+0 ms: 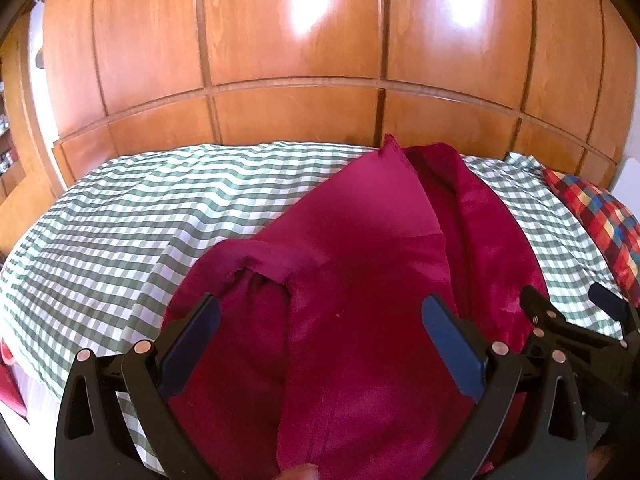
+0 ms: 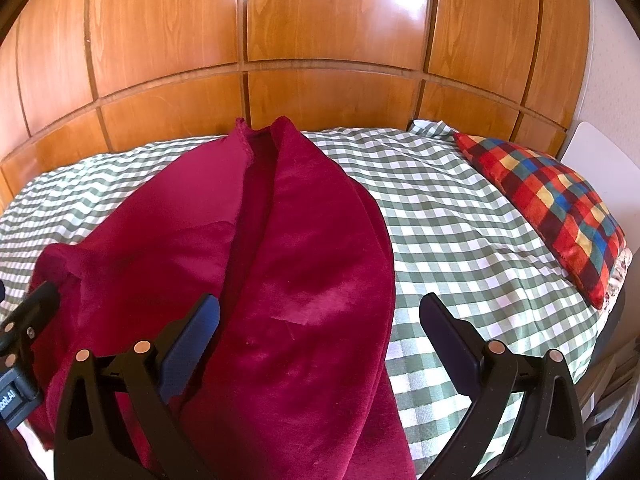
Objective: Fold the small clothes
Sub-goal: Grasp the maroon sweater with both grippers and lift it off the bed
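Only readable text: partial white lettering "oot.AI", cut off by frame edge, on left gripper [image 2: 24, 320] body label.

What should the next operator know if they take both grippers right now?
Left gripper: jaws open, over the crimson velvet garment, gripping nothing.
Right gripper: jaws open, above the garment's right edge, gripping nothing.
The garment lies lengthwise on the green-checked bedsheet, its left side already folded over.
Plaid pillow sits at far right.
Left: fold the right side over, then fold it shorter.
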Available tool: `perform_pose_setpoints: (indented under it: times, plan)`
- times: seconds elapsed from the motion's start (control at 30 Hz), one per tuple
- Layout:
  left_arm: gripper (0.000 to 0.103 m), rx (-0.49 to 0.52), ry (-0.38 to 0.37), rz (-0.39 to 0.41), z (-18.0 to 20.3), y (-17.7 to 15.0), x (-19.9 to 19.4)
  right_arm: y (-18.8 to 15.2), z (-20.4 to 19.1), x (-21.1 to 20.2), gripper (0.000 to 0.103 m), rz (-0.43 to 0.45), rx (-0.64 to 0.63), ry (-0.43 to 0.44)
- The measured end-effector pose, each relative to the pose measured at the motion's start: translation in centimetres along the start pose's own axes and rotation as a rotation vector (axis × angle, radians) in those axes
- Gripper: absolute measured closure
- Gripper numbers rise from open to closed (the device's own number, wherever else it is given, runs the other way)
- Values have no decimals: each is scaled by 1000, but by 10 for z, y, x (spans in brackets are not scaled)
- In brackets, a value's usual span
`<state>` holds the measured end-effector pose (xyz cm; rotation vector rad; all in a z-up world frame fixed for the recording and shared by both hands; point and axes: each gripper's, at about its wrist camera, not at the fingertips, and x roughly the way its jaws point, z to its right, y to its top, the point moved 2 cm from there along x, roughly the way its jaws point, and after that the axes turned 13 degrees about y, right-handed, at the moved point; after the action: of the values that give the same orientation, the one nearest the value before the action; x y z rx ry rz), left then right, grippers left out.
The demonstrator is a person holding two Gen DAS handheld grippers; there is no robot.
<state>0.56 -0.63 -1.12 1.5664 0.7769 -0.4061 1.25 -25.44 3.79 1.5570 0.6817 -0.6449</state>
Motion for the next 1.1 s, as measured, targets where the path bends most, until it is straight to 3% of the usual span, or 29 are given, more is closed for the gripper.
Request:
perform_pose_setpoints:
  times: [0.13,0.27,0.4,0.47,0.53,0.63,0.7,0.77,0.8,0.87,0.9,0.97,1.03,1.1]
  plan:
    - [2,69,-126,-61,5,-9,4,-3,3,-1,4,-6,-3,1]
    - [3,136,-364,-108,8,-26,-7,-7,6,6,4,-32,6,34]
    - [25,355,-524,-81,27,-50,-33,-12,11,13,9,-75,25,120]
    - [34,448,-553,-83,38,-61,-39,-15,16,16,32,-105,37,159]
    - [47,543,-565,-96,53,-76,-39,-18,26,20,36,-140,70,203]
    - [49,604,-555,-109,67,-87,-36,-23,37,21,37,-182,109,285]
    - [51,602,-551,-115,70,-88,-31,-27,35,22,36,-205,106,324]
    - [70,589,-545,-117,67,-88,-30,-32,29,26,36,-236,95,355]
    - [93,580,-548,-122,63,-89,-31,-35,24,29,37,-251,84,362]
    - [99,516,-589,-158,54,-84,-28,-41,11,34,40,-269,10,333]
    - [99,481,-607,-162,49,-80,-26,-45,5,34,48,-269,-35,314]
    - [100,405,-636,-163,34,-74,-28,-50,-7,33,85,-265,-117,294]
    - [100,302,-666,-141,12,-58,-32,-50,-10,30,103,-253,-149,296]
    - [100,180,-682,-109,-18,-36,-33,-43,0,24,103,-232,-131,295]
